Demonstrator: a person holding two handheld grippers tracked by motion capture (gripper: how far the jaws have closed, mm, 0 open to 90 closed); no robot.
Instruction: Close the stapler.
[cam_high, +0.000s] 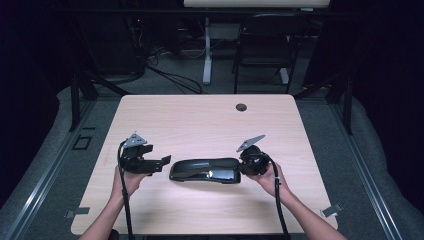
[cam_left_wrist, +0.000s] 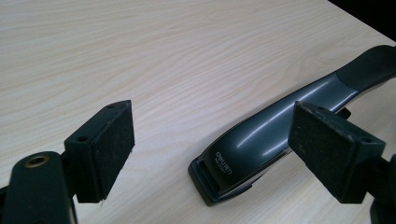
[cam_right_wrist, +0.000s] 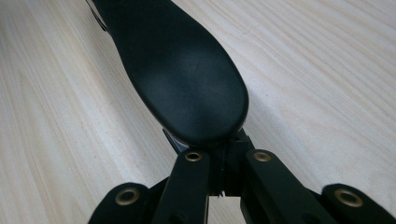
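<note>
Item: one long, glossy black plastic stapler (cam_high: 205, 170), lying flat mid-table on the pale wood-grain table (cam_high: 200, 120). We hold its rear end clamped in our right gripper (cam_high: 243, 167), jaws fully closed. Our left gripper (cam_high: 165, 162) waits wide open, empty, just beside the front end; that grasp remains undone.

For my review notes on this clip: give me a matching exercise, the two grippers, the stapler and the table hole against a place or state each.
Things:
1. left gripper
2. right gripper
3. black stapler
4. cable hole

Places or states:
A. at the table's far edge
B. lying flat between the two hands
C. jaws wide apart, pads touching nothing
D. jaws closed together at the stapler's rounded rear end

Pairs: 1-C, 2-D, 3-B, 4-A
</note>
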